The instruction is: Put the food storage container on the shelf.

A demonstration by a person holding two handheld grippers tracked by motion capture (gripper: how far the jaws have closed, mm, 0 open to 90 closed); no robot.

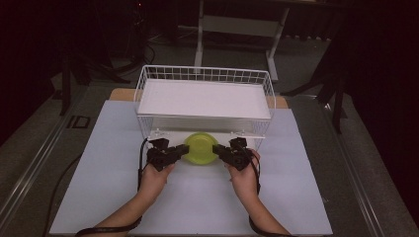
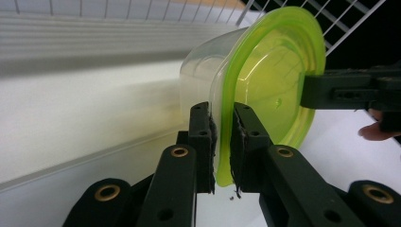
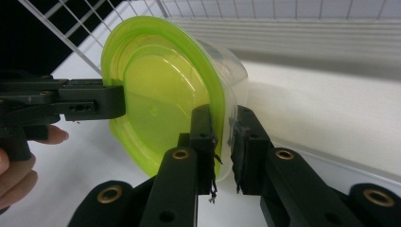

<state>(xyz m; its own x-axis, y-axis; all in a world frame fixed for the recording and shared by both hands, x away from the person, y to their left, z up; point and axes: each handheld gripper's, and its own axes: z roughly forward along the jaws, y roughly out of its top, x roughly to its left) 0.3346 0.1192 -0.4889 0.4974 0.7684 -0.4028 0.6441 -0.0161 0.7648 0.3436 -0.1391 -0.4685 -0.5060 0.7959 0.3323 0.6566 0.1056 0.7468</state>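
While I count one green-lidded container (image 1: 200, 147) before one wire basket (image 1: 205, 74), my left gripper (image 1: 184, 150) and right gripper (image 1: 217, 149) each clamp its rim, leaving open table (image 1: 197, 202) behind.

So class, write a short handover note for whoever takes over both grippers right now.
Left gripper: shut on the rim of the green-lidded container.
Right gripper: shut on the opposite rim.
The container sits between both, at the front of the white wire basket, near its lower shelf.
Done: both grips on.
Left: probably moving it, into the basket or out of it; I cannot tell which.
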